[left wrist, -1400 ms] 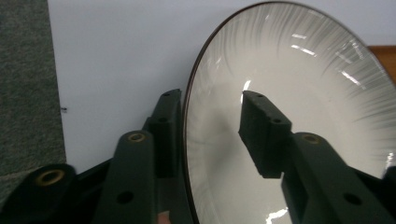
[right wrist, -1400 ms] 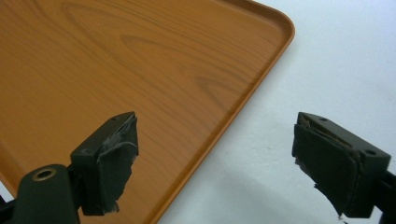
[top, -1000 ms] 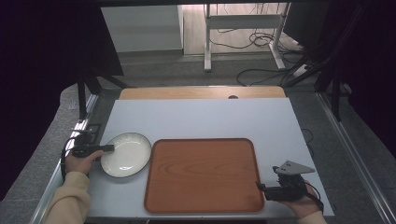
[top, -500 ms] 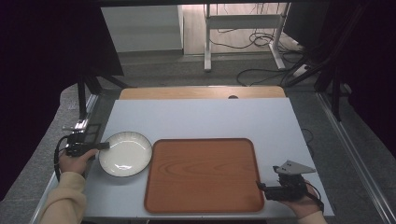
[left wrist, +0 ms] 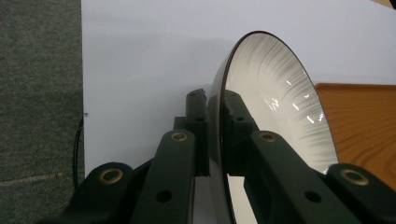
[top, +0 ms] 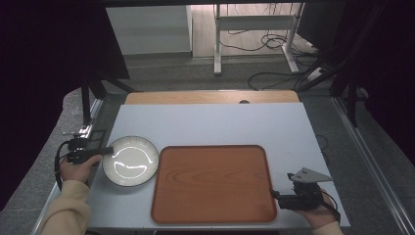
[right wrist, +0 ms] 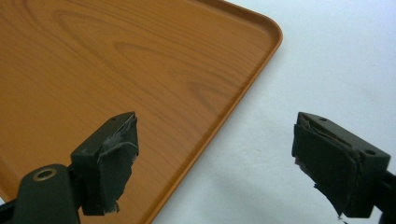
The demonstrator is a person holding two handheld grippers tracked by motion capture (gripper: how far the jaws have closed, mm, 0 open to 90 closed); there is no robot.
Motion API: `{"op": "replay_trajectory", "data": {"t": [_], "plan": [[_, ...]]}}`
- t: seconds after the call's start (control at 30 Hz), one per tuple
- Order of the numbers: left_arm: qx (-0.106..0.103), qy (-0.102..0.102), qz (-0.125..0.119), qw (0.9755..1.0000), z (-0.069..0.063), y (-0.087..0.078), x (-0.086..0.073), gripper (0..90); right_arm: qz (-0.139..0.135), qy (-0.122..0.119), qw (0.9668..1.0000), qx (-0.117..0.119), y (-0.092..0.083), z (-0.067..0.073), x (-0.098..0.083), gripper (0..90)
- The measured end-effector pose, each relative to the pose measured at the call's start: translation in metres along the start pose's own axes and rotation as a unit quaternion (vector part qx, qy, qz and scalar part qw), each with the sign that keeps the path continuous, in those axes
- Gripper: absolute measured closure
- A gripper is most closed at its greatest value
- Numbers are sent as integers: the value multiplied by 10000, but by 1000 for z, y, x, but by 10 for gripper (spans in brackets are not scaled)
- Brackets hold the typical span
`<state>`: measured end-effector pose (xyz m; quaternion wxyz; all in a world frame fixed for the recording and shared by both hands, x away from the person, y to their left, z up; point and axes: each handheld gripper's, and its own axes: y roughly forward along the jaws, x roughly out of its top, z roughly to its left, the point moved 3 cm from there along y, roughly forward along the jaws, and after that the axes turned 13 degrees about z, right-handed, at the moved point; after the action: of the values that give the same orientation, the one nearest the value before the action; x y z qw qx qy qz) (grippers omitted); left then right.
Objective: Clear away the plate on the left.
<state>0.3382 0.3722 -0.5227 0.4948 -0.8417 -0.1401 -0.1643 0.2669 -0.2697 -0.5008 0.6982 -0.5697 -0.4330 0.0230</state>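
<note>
Clamping plate (left wrist: 275, 102) rim (left tool (left wrist: 214, 116))

The round white ribbed ceramic plate (left wrist: 275, 102) looked glossy, the rectangular orange-brown wood-grain tray (right wrist: 116, 70) smooth and satin, the pale grey table top (top: 210, 122) matt, and the black gripper pads (right wrist: 114, 161) rough and frayed

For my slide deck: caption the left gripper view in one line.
Left gripper shut on the rim of a white plate, beside a wooden tray.
</note>
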Motion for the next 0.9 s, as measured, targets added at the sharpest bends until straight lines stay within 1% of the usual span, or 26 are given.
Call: {"op": "replay_trajectory", "data": {"t": [0.13,0.2,0.4,0.6,0.7,0.87,0.9], "plan": [[3,47,-108,9999,-5,-5,2,833,-37,-25,10000,-4,-1,1,0,150],[-10,61,-121,9999,-6,-6,2,830,-57,-22,10000,-9,-2,1,1,150],[-71,160,-201,9996,-14,-9,6,825,-77,0,10000,-8,-2,1,1,150],[-148,198,-289,9993,-19,-13,9,825,-98,14,10000,-12,-3,0,1,150],[-186,242,-377,9988,-23,-18,10,824,-103,14,9999,-13,-3,0,1,150],[-241,264,-465,9983,-26,-25,11,824,-103,16,9999,-15,-3,0,1,150],[-269,278,-514,9979,-28,-28,12,824,-96,8,10000,-16,-3,0,1,150]]}}
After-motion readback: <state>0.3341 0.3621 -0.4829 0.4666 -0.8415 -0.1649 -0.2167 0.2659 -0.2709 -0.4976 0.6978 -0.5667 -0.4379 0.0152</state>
